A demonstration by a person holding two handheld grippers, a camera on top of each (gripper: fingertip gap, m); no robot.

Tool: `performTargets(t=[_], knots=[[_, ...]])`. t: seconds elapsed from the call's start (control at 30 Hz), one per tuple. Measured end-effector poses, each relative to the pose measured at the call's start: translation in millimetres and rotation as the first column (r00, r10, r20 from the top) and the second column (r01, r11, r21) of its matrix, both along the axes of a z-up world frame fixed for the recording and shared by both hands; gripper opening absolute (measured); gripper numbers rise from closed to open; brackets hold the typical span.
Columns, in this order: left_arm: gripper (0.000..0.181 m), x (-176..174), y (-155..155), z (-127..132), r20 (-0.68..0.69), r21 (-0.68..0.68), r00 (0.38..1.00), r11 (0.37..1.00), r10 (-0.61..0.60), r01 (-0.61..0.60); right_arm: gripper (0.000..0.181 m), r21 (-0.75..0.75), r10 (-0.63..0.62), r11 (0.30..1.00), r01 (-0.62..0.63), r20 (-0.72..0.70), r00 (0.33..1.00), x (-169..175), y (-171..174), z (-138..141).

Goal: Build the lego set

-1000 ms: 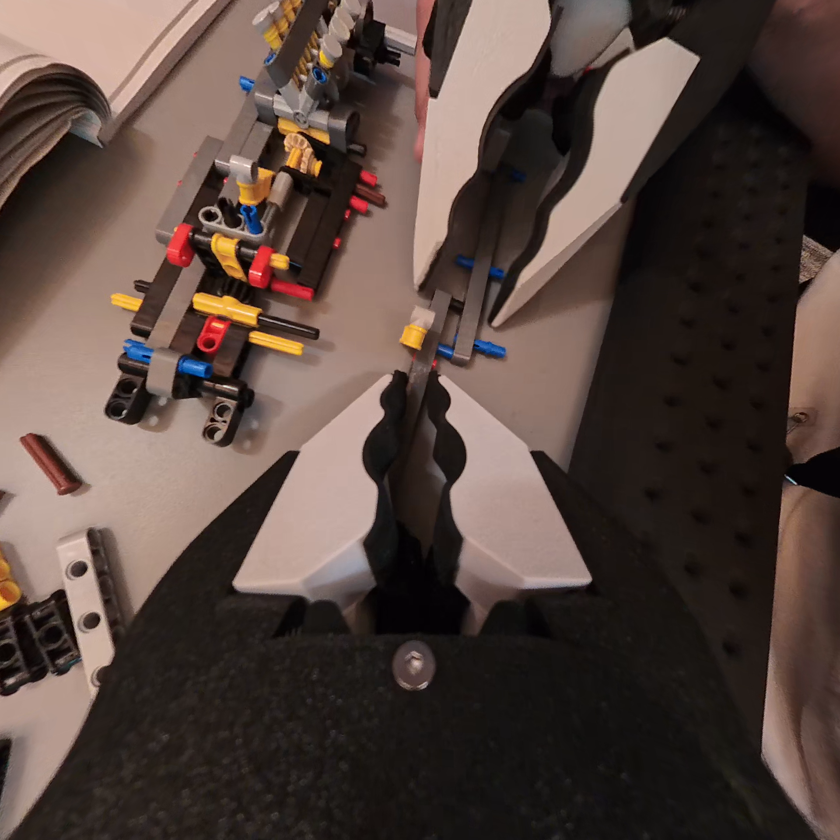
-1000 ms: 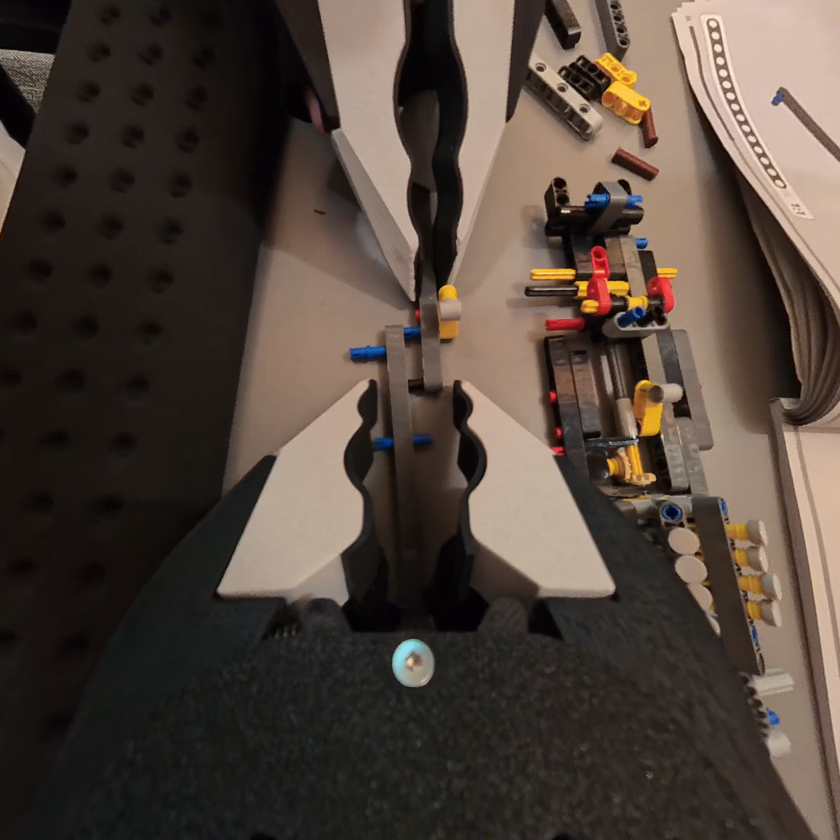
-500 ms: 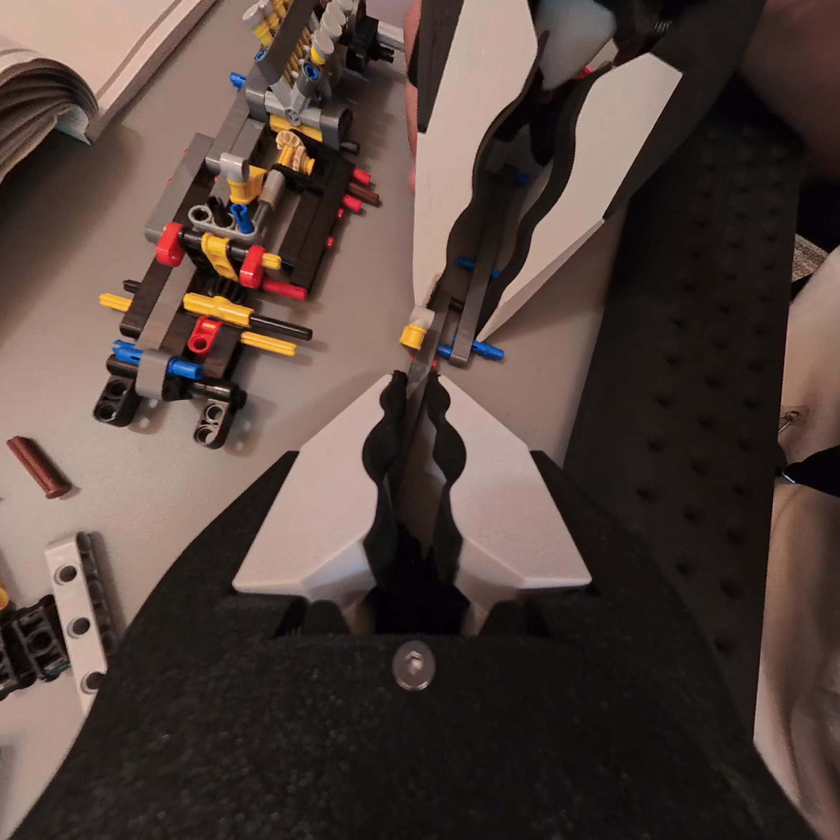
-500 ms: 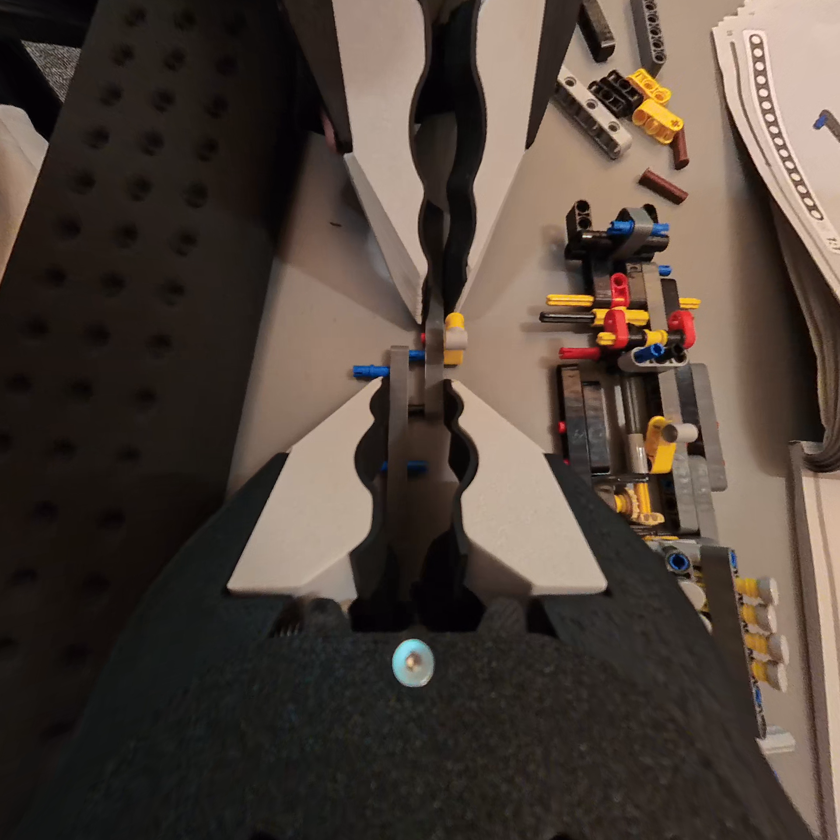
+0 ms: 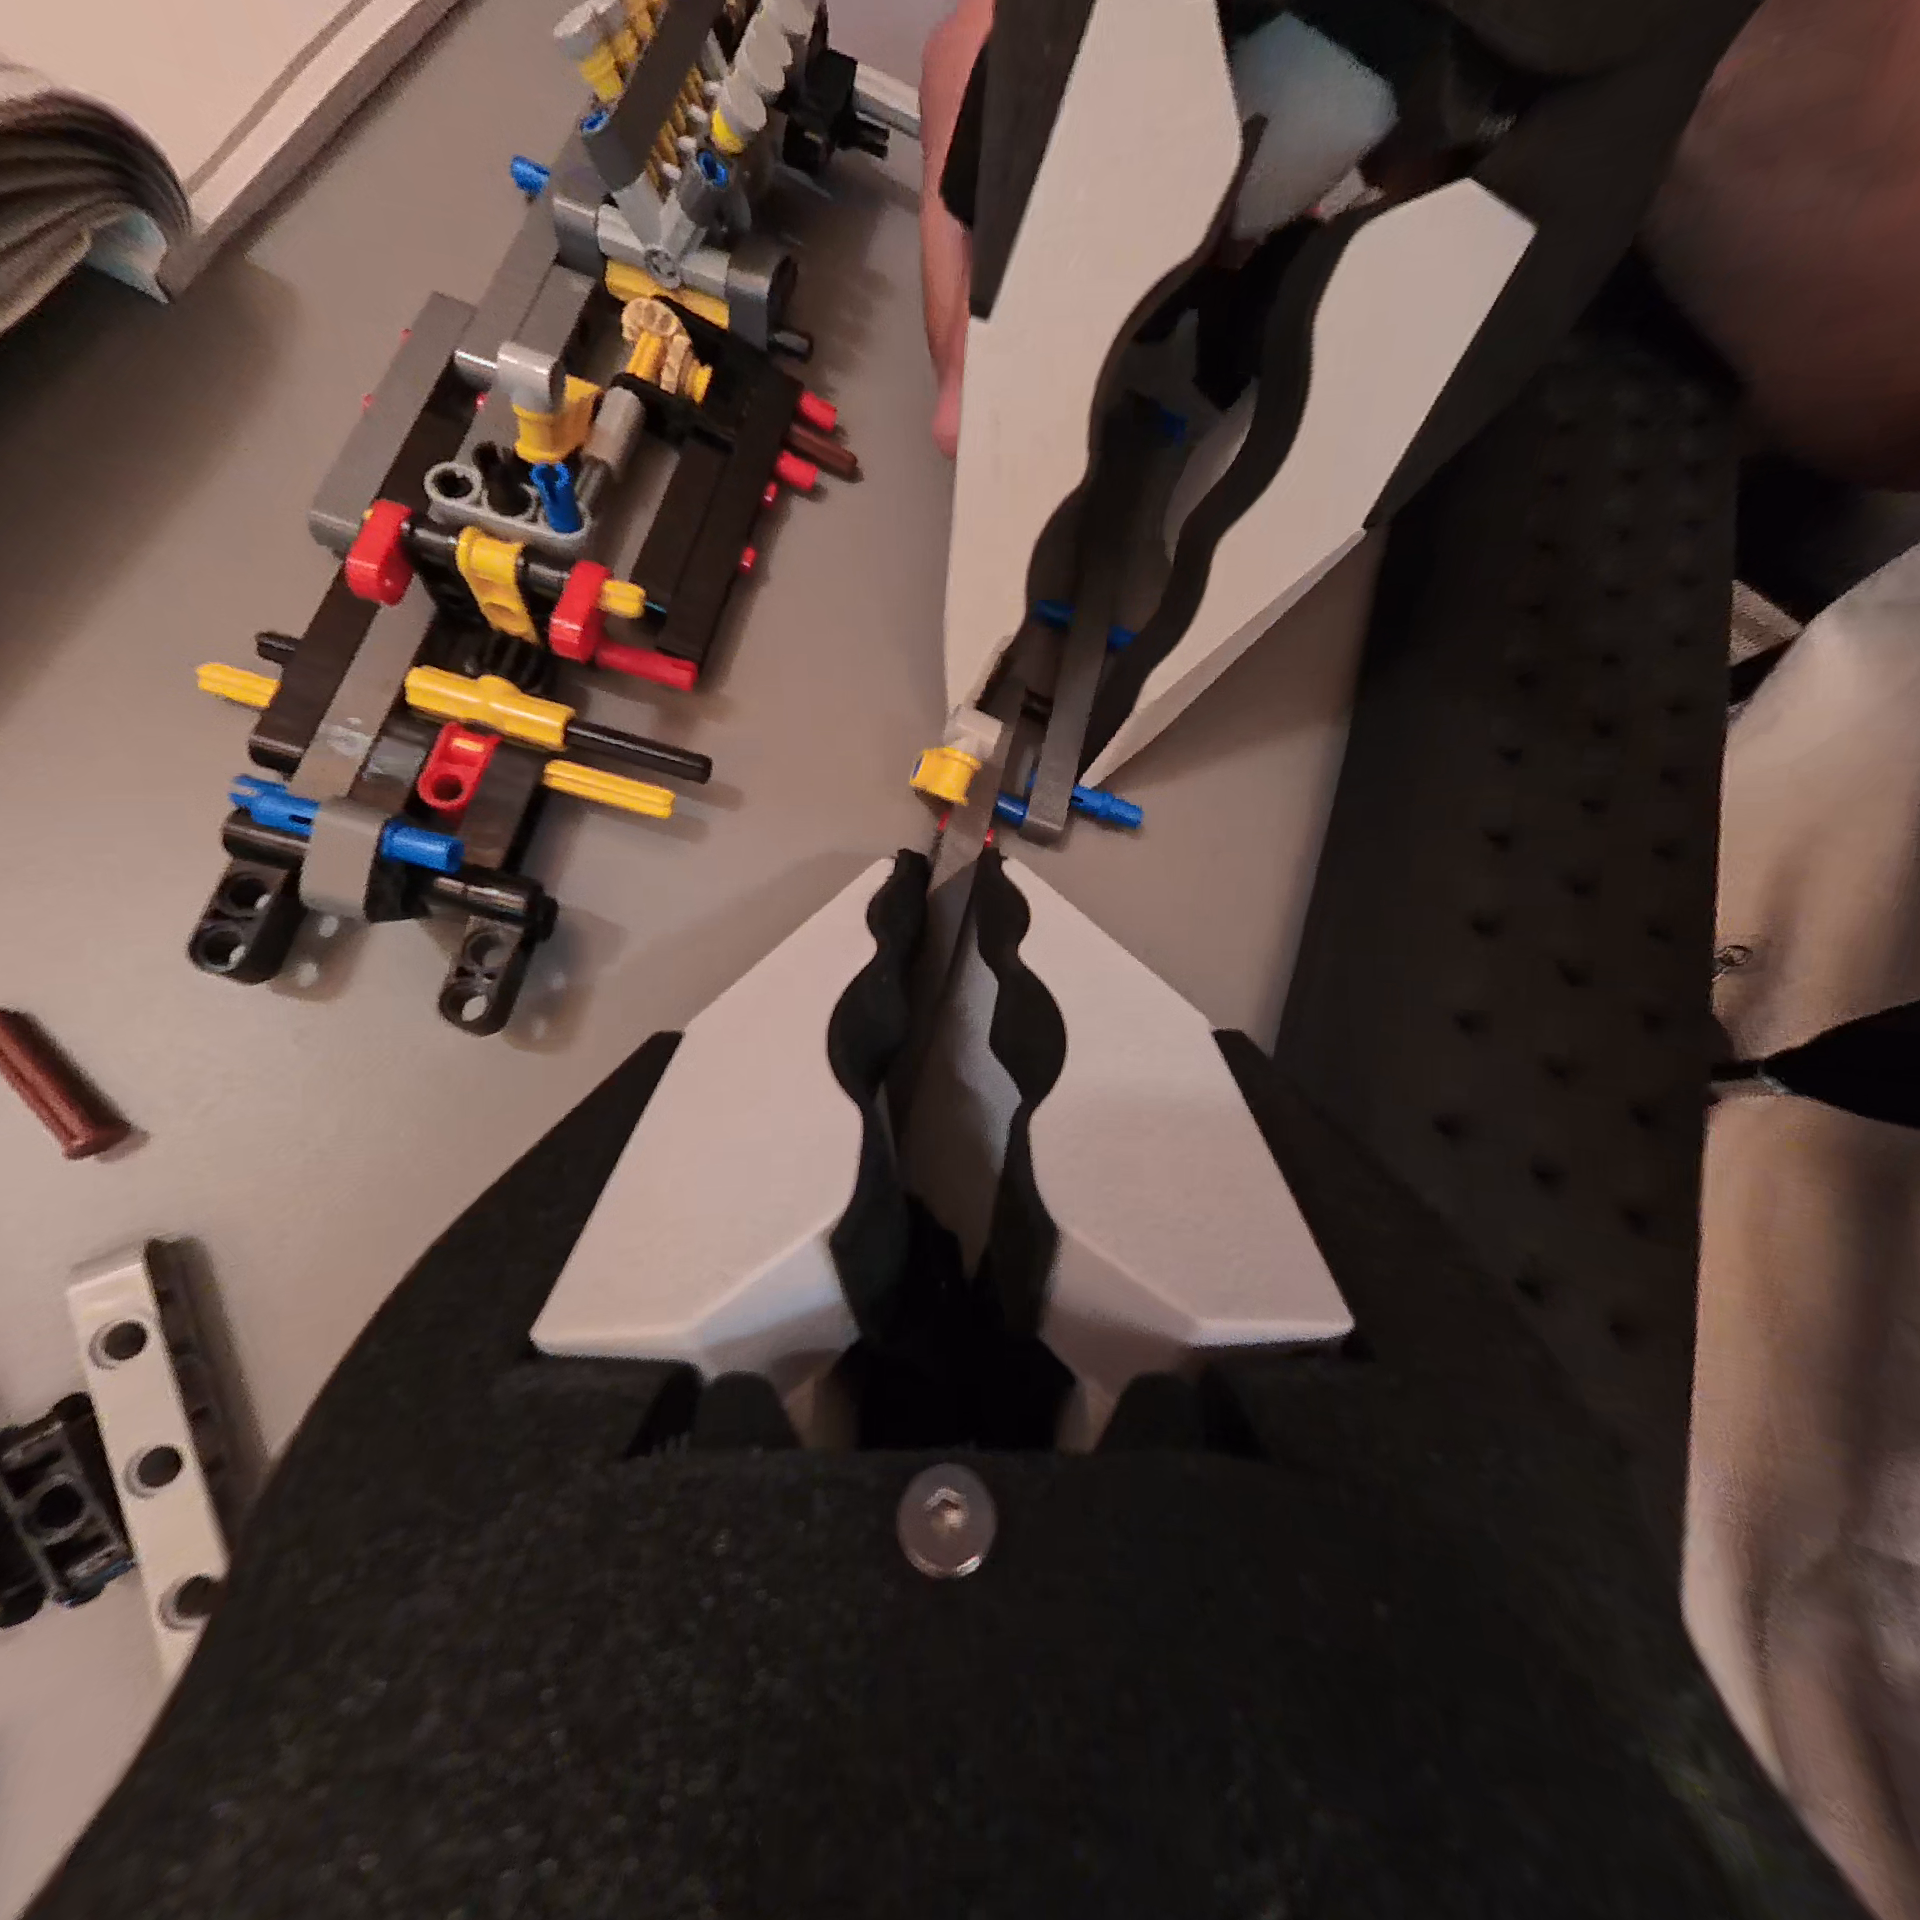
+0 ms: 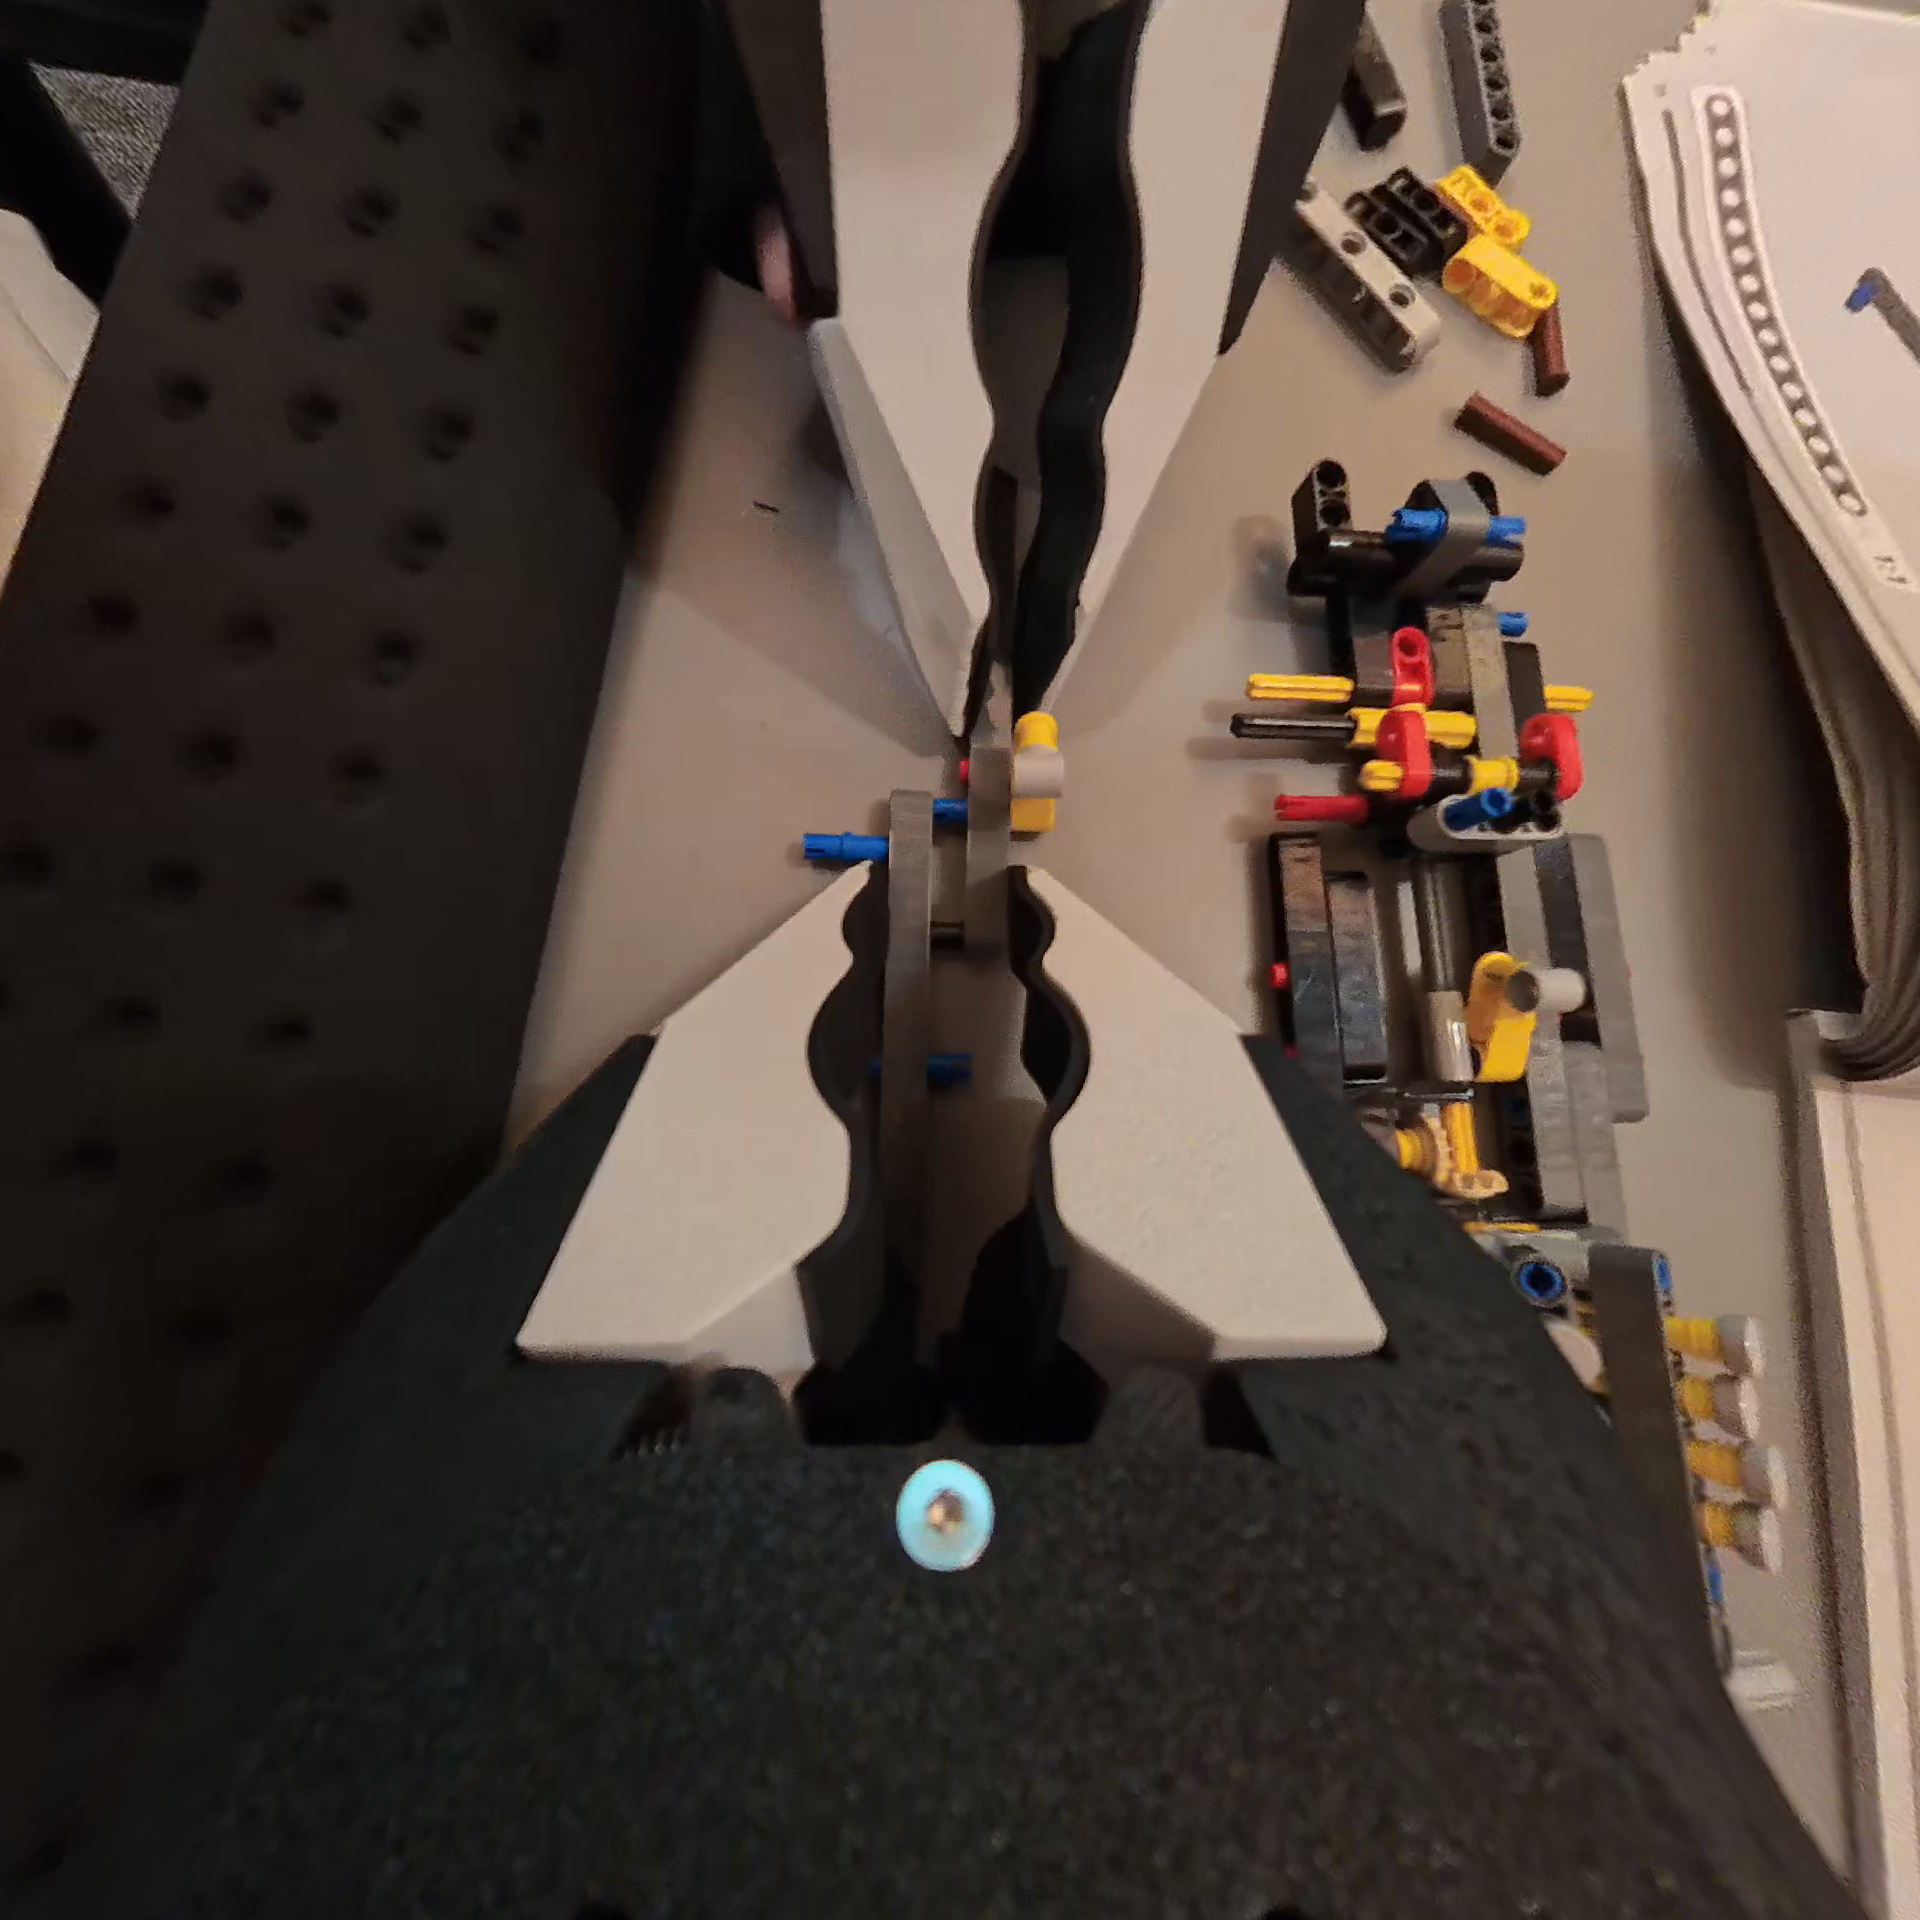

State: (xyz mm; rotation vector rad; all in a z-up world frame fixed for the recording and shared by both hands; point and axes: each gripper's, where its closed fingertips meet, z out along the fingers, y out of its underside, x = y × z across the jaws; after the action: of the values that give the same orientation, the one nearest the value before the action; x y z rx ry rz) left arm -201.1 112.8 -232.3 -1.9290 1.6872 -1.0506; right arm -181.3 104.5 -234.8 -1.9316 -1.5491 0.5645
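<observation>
Two grippers met tip to tip above the grey table [image 5: 810, 582]. Left gripper [image 5: 948, 862] was clamped narrow on a thin grey beam [image 5: 961, 831] carrying a yellow bush [image 5: 943, 774]. Right gripper [image 6: 940, 883] was closed on a second grey beam [image 6: 906, 935] studded with blue pins [image 6: 836, 845]; the two beams overlapped side by side between the tips. Farther off, the partly built lego chassis [image 5: 499, 623] lay flat: black and grey beams, red and yellow connectors, blue pins. Loose parts [image 6: 1434, 260] lay beyond it, beside an instruction booklet [image 6: 1787, 312].

Chassis [image 5: 499, 634] lies left of the tip-to-tip left gripper [image 5: 951, 868].
</observation>
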Motion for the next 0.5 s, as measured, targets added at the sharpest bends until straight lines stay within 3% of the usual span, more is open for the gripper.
performTargets(t=[0.17,0.5], knots=[[0.024,1,-5,0,0.014,0.182,0.998,0.981,-0.068,0.064,0.023,-0.017,0.001,1.000,-0.002,-0.016,1.000,0,0,0],[0.009,3,1,-2,0.005,0.180,0.999,0.983,-0.038,0.037,0.031,-0.064,-0.046,0.997,0.035,-0.184,0.982,-7,2,24]])
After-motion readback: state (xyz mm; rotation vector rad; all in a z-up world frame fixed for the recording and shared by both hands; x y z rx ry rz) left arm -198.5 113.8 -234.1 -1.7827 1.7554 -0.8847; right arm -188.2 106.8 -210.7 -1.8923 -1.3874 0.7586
